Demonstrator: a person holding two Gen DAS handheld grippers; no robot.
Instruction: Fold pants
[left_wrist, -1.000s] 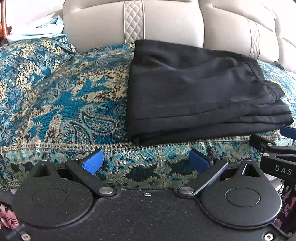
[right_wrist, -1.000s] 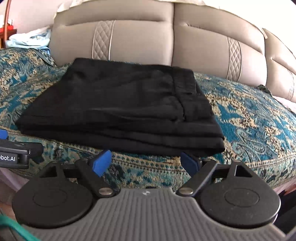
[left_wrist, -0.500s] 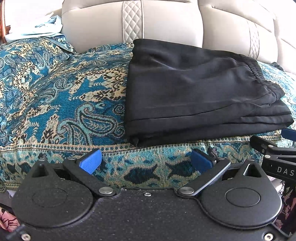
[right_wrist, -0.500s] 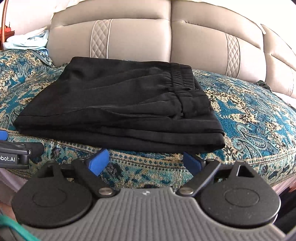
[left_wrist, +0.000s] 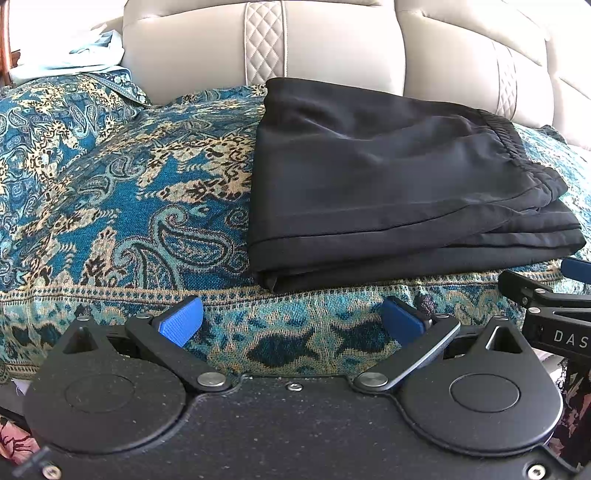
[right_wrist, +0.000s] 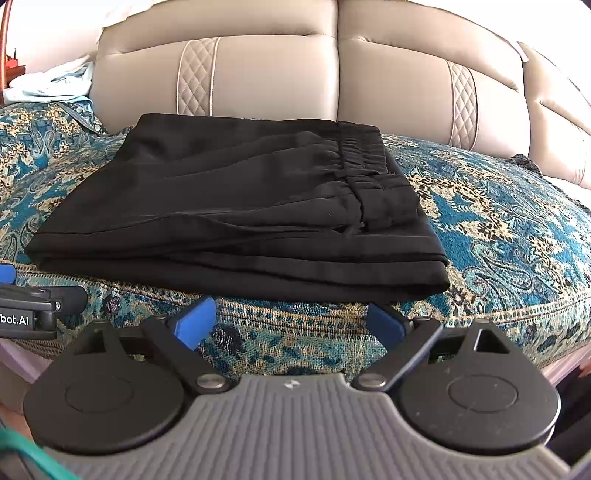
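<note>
Left gripper (left_wrist: 291, 323): jaws spread wide, nothing between the blue pads (left_wrist: 180, 320); it hangs off the front edge of the bed, short of the pants and clear of them. In the right wrist view its black body, lettered "bot.AI", shows at the left edge (right_wrist: 37, 306).

Right gripper (right_wrist: 291, 323): jaws likewise spread wide and empty, blue pads (right_wrist: 195, 322) just in front of the pants' near edge, not touching the cloth. Its tip enters the left wrist view at the right edge (left_wrist: 546, 295), beside the left gripper.

Pants (right_wrist: 236, 210): black, folded into a flat rectangular stack of several layers, lying on the blanket near the bed's front edge. The gathered elastic waistband (right_wrist: 360, 155) lies on top toward the right end; the folded edges face the grippers. In the left wrist view the stack (left_wrist: 388, 184) sits right of centre, its left fold edge running back toward the headboard.

Blanket (left_wrist: 122, 206): teal, blue and tan paisley weave, covering the bed under the pants and draping over the front edge below both grippers.

Headboard (right_wrist: 332, 81): beige padded panels with quilted diamond strips, directly behind the pants.

Pale cloth (left_wrist: 74, 55): light blue-white fabric bunched at the far left, behind the blanket, well apart from the pants.
</note>
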